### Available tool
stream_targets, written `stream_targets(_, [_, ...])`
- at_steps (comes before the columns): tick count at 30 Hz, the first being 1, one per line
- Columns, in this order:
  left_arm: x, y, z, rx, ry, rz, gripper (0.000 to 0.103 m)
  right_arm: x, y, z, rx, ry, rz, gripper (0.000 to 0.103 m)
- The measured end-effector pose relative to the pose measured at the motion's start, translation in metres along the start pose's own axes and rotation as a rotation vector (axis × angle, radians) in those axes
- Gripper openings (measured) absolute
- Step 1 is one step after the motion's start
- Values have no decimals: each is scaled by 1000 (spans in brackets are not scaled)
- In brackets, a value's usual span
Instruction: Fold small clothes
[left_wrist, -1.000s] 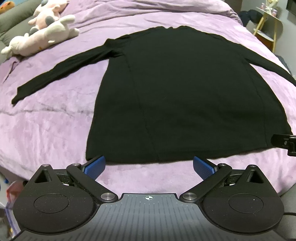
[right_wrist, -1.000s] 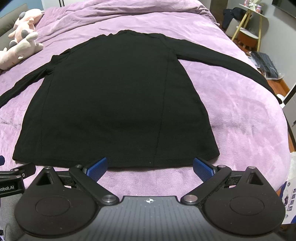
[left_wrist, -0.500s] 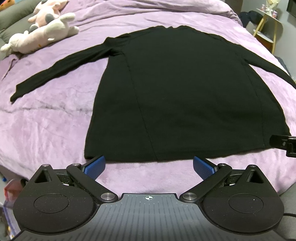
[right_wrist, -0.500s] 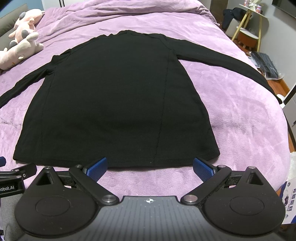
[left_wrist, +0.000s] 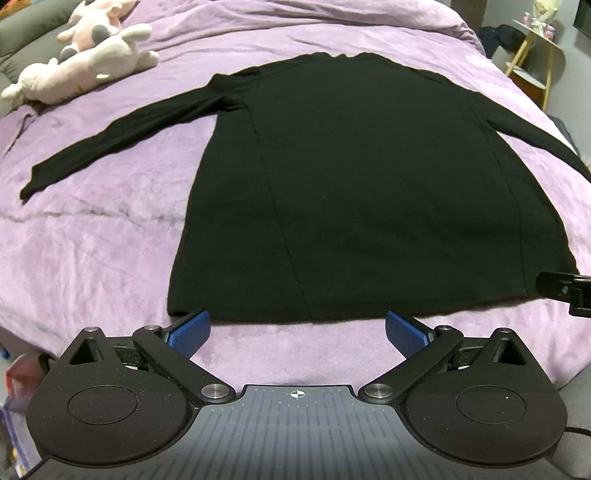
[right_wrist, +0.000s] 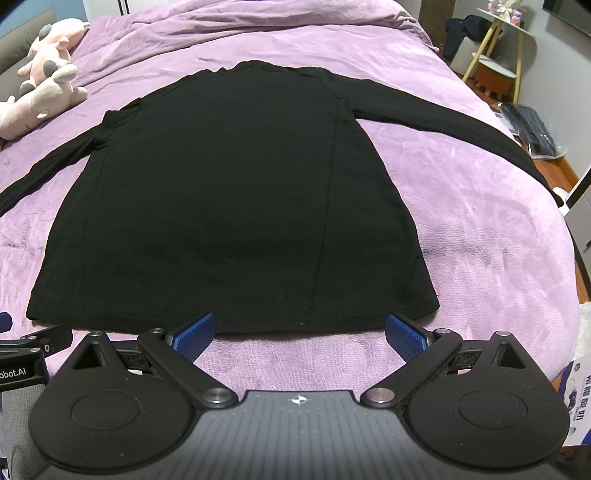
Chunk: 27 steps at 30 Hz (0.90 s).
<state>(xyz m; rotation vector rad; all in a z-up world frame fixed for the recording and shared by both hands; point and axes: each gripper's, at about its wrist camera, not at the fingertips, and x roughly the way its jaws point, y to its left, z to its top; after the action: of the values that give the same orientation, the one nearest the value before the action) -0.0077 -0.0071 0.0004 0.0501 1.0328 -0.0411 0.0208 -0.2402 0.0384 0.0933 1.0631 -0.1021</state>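
A black long-sleeved top (left_wrist: 369, 184) lies flat on a purple blanket (left_wrist: 92, 258), hem toward me and both sleeves spread out sideways. It also shows in the right wrist view (right_wrist: 229, 206). My left gripper (left_wrist: 297, 332) is open and empty, just short of the hem near its left part. My right gripper (right_wrist: 300, 334) is open and empty, just short of the hem near its right part. Part of the right gripper's body (left_wrist: 565, 290) shows at the right edge of the left wrist view.
Pink and white plush toys (left_wrist: 85, 55) lie at the far left of the bed, also in the right wrist view (right_wrist: 40, 88). A small round side table (right_wrist: 495, 70) with yellow legs stands beyond the bed's right edge. The bed's near edge is just below the grippers.
The left gripper has shifted slightly, so the top sits a little further right and higher in its view. The right gripper has barely moved. Both stay open.
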Motion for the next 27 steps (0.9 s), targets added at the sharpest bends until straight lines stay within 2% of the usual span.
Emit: stream_targets(27, [2,-1,-1,-5,8,-2,103,1,0,-1,4,4,0,99])
